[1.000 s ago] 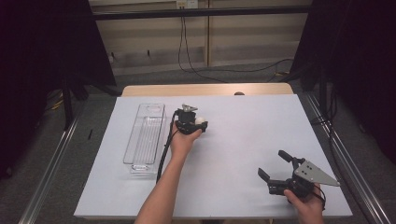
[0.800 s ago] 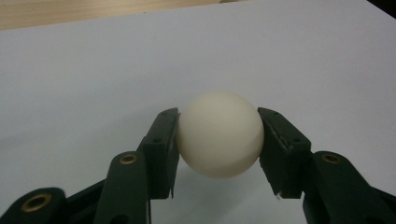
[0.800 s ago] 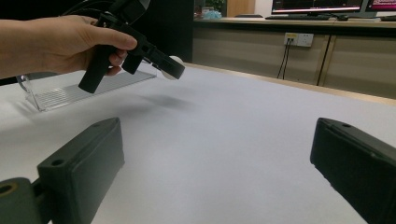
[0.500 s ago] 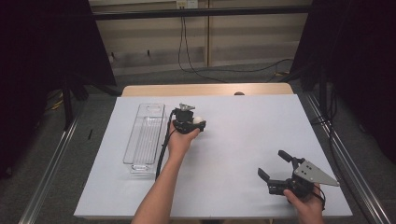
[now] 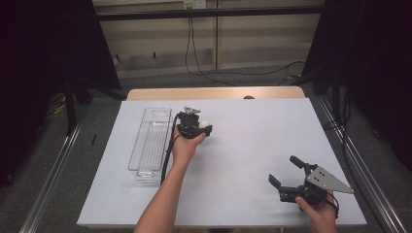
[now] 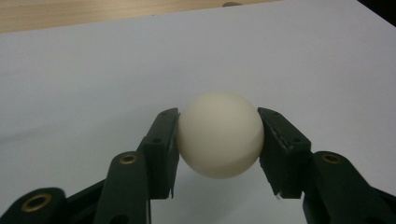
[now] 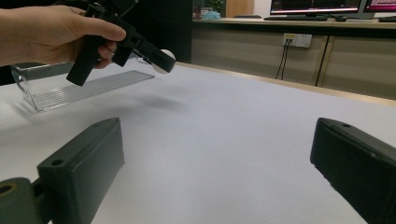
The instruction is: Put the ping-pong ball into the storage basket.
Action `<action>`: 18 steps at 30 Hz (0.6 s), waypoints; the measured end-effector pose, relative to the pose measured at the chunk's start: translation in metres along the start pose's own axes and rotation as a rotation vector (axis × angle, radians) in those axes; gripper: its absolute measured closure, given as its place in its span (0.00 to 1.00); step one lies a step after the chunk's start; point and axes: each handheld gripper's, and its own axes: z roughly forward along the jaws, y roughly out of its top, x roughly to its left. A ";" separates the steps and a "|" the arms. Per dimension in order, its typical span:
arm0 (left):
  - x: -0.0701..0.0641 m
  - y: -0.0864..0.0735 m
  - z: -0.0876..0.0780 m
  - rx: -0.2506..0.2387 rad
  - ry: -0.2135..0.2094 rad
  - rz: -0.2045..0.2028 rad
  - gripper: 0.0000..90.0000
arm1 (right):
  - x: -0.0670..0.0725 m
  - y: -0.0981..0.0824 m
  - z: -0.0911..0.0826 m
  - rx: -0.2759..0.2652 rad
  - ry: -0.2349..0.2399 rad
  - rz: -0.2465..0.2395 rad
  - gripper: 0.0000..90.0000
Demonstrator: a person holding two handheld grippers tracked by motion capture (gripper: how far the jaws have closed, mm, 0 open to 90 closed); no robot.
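Resting low at near right of counter point(image 5: 252, 145), right tool point(image 5: 286, 175), jaws wide, nothing between. Farther in, left tool point(image 5: 203, 130) gripping white ball point(image 6: 219, 134) across its middle, both pads pressing; ball lifted clear of counter, just right of clear tray point(image 5: 150, 141). Likely carrying ball to tray. Keeping squeeze steady, since a smooth round ball could be slipping out. Swinging leftward over tray wall, lowering well inside before easing jaws, so no bouncing or rolling. Leaving right tool parked.
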 end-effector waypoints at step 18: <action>0.001 0.005 -0.013 -0.008 -0.006 0.004 0.57 | 0.000 0.000 0.000 0.001 -0.003 0.011 0.02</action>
